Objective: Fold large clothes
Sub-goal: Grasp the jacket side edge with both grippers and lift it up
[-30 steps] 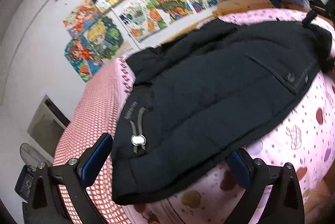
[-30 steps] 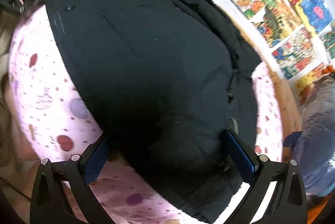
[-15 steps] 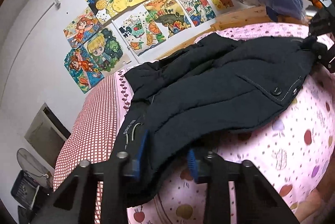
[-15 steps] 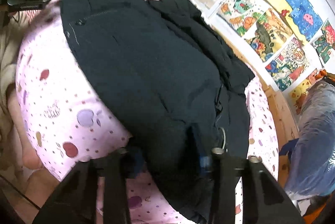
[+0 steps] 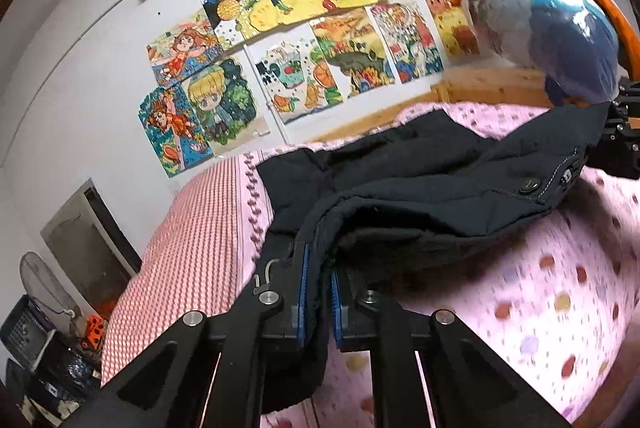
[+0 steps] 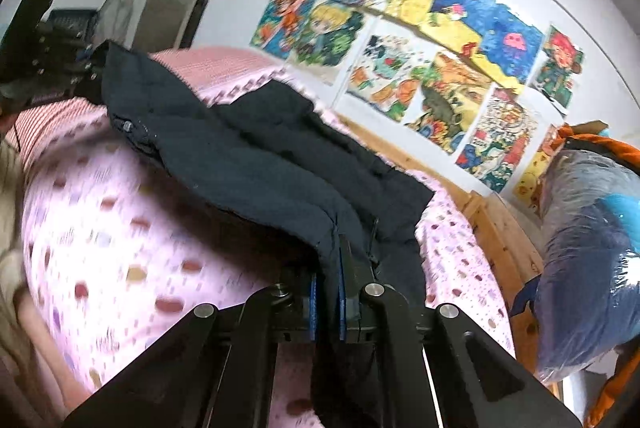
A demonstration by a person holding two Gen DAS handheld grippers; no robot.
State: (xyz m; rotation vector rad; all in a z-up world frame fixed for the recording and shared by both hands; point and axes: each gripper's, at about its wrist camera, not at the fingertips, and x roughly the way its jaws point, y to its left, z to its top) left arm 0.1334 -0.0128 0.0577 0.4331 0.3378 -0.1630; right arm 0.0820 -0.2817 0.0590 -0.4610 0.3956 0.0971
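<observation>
Pinching now, both pairs of fingers: left gripper (image 5: 318, 292) pressing its blue pads (image 5: 303, 290) together on the near hem of the dark padded jacket (image 5: 440, 184), right gripper (image 6: 326, 302) doing the same on the hem at the other corner, blue pads (image 6: 313, 308) nearly meeting with a fold of cloth squeezed between. Standing wide apart a second ago, hovering over the flat garment; closing half a second ago; now gripping and lifting. Hem rising off the pink spotted bedcover (image 5: 540, 288) along the bed's near edge, showing a shadowed hollow beneath the raised layer. Rest of the jacket lying across the middle of the bed, collar end reaching toward the far edge by the wooden bed rail (image 5: 472, 84), sleeve side trailing toward the red checked cover (image 5: 192, 228) at the left edge. Spots blurring in both views, suggesting quick motion. Meaning for the task: grasp secured at two corners, fold apparently beginning, probably carrying the bottom edge up and over toward the collar. Worth watching: thick padding slipping from the pads, drawcord toggle (image 5: 266, 274) dangling beside the left fingers.
</observation>
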